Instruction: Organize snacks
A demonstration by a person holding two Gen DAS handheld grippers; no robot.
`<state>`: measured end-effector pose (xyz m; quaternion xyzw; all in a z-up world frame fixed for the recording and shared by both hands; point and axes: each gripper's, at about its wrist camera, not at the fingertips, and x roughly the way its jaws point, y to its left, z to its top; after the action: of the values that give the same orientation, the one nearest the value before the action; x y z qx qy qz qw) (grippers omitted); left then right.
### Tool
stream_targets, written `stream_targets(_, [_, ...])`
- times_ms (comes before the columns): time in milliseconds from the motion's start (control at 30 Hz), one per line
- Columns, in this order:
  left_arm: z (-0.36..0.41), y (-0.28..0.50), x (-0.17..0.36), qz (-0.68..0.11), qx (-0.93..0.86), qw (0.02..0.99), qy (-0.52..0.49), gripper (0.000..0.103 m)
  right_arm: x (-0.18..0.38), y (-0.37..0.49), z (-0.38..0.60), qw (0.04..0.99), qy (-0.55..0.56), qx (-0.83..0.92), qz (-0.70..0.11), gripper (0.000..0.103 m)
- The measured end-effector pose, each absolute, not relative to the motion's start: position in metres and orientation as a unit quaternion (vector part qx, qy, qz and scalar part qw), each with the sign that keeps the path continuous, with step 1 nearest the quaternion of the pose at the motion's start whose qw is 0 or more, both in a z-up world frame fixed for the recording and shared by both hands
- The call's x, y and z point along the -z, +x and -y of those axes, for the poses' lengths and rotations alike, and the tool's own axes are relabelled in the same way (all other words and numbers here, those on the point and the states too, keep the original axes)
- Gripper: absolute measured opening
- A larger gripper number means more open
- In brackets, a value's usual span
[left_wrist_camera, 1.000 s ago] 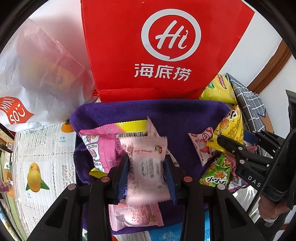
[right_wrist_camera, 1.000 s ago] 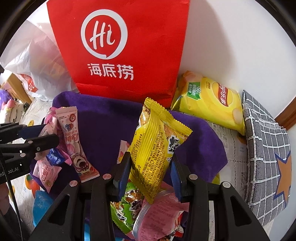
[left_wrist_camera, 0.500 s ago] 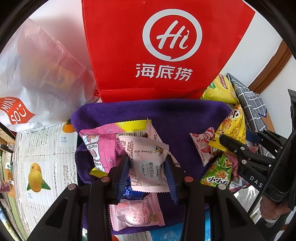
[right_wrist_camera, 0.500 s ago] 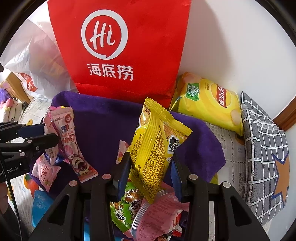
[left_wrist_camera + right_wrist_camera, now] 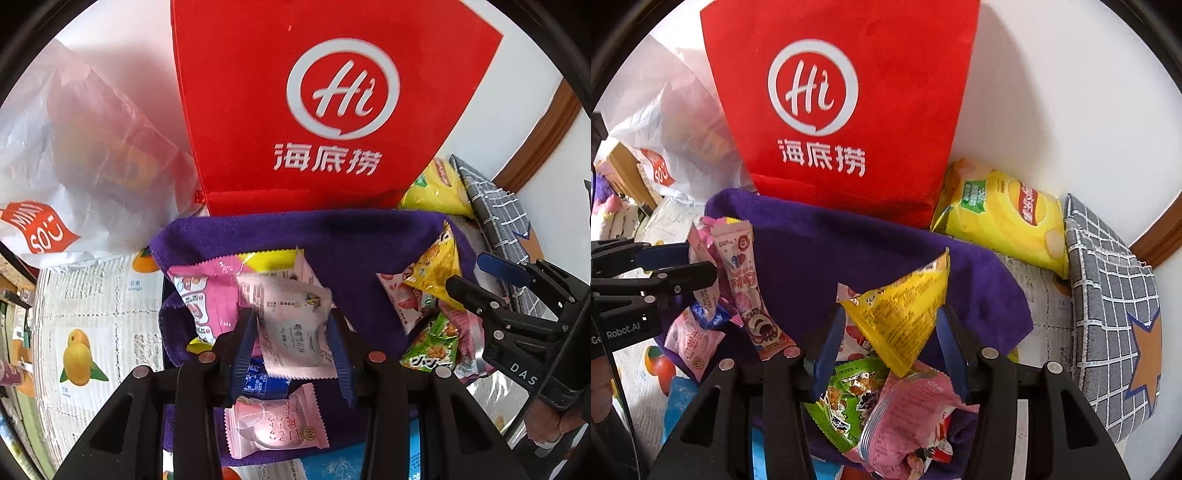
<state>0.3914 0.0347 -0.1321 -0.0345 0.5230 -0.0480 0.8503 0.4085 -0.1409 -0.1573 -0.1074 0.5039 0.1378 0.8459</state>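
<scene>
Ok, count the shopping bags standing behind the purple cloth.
2: a red bag against the wall just behind the purple cloth, and a white plastic bag to its left. None seems hidden.

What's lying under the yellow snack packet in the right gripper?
Under the yellow packet lie a green snack packet, a pink wrapper and a strawberry-print packet, on the purple cloth. Anything beneath them is covered.

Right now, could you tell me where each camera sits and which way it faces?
Left wrist: on the left gripper, angled down at a pale pink packet on the purple cloth; own fingers show, the right gripper at right.
Right wrist: on the right gripper, over a yellow packet; the left gripper at left.
Shared: the cloth, the red bag.
</scene>
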Motion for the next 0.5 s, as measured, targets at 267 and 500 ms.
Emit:
stream_targets(267, [-0.036, 0.382, 0.109, -0.484, 0.058, 0.872, -0.048, 0.055, 0.123, 0.397, 0.15, 0.869, -0.09, -0.133, -0.469, 0.062])
stream_targets(500, [-0.03, 0.377, 0.101, -0.474, 0.057, 0.878, -0.041, 0.058, 0.096, 0.384, 0.15, 0.885, -0.085, -0.128, -0.439, 0.062])
